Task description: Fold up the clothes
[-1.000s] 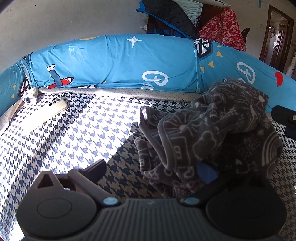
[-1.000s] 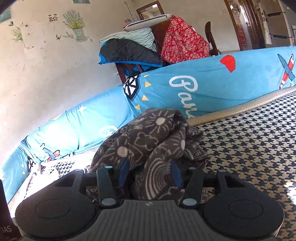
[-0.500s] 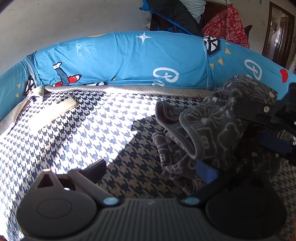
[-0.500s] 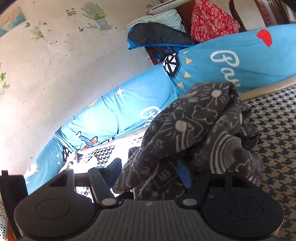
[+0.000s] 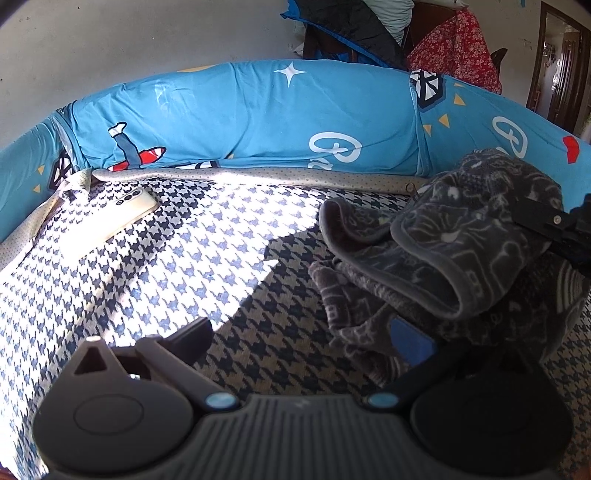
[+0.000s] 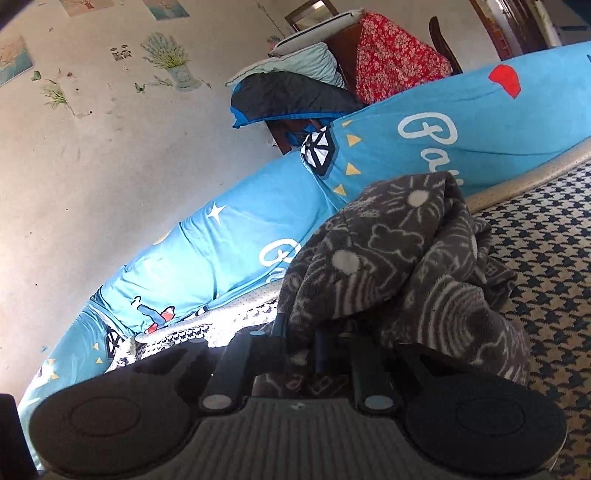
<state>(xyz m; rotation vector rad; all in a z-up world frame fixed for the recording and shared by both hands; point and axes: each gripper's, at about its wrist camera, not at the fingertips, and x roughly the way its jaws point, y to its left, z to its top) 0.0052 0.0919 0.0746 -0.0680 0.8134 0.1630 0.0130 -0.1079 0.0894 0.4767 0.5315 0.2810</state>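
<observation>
A grey fleece garment (image 5: 461,243) with pale line drawings lies crumpled on the houndstooth bed cover (image 5: 147,266). My left gripper (image 5: 301,338) stands open low in front of it. Its blue right pad (image 5: 410,339) touches the garment's near edge, and nothing sits between the fingers. In the right wrist view the garment (image 6: 388,251) heaps up just ahead. My right gripper (image 6: 300,343) has its jaws closing tight on a fold of that fleece, which bunches between them. One black finger (image 5: 546,218) of it also shows against the garment's top at the left wrist view's right edge.
A white phone (image 5: 110,218) lies on the cover at the far left. A long blue printed bolster (image 5: 258,118) runs along the back edge against the wall. Behind it, clothes are piled on a chair (image 5: 354,26), with a red floral cloth (image 5: 454,55) beside them.
My right gripper's jaws went from wide apart around the fleece to pinched together on a fold, and its view rolled. The left gripper has stayed put, still open.
</observation>
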